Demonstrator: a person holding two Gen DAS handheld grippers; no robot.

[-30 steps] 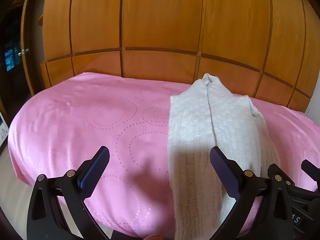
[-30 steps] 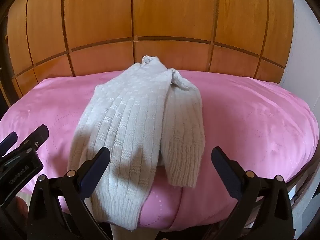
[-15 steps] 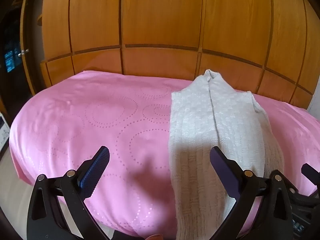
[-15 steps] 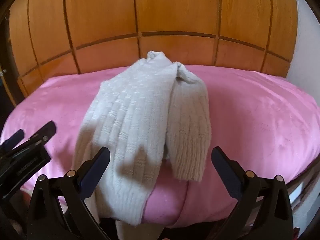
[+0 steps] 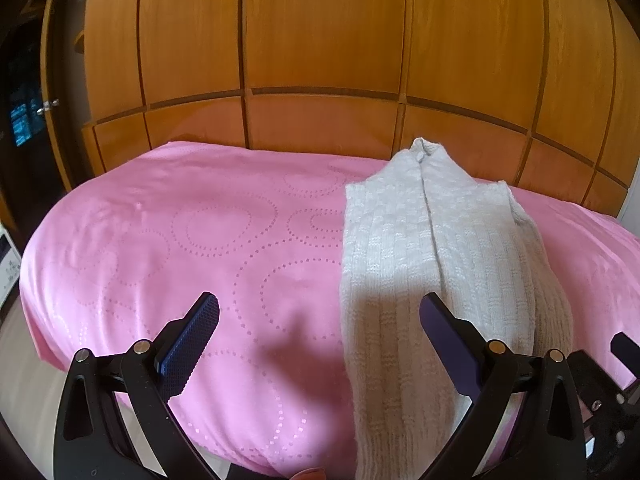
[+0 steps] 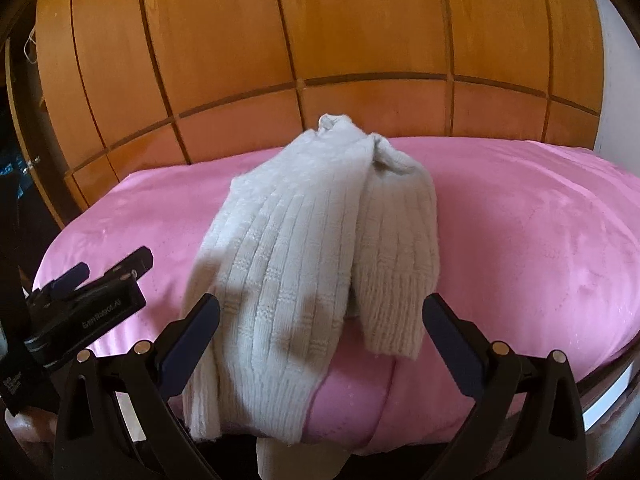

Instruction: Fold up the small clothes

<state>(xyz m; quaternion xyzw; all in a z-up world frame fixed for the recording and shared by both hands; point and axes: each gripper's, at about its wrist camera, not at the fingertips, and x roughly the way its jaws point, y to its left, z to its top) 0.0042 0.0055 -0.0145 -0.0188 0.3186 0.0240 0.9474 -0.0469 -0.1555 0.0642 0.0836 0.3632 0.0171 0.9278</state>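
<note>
Compared with a second ago, we see the sweater (image 6: 304,248) sitting larger and closer in the right wrist view, with more of its hem spilling over the near edge of the bed (image 6: 520,232), while in the left wrist view it has barely shifted. Both tools are empty: the left gripper (image 5: 320,328) has its jaws spread wide above the pink cover just left of the sweater, its right finger over the knit, and the right gripper (image 6: 320,328) has its jaws equally wide, straddling the lower part of the garment without touching it as far as we can tell. The right view shows what the left cannot: a sleeve (image 6: 396,264) folded down along the right side of the body, its cuff ending short of the hem, and the left gripper's black body at the left edge. The left view shows a long centre seam running down the sweater (image 5: 432,264) and the dotted ring pattern pressed into the bed cover (image 5: 180,240). The sweater is cream, thick, ribbed knit with banded rows; the cover is smooth and faintly shiny; behind stands a wall of glossy orange wood panels (image 5: 320,40).
</note>
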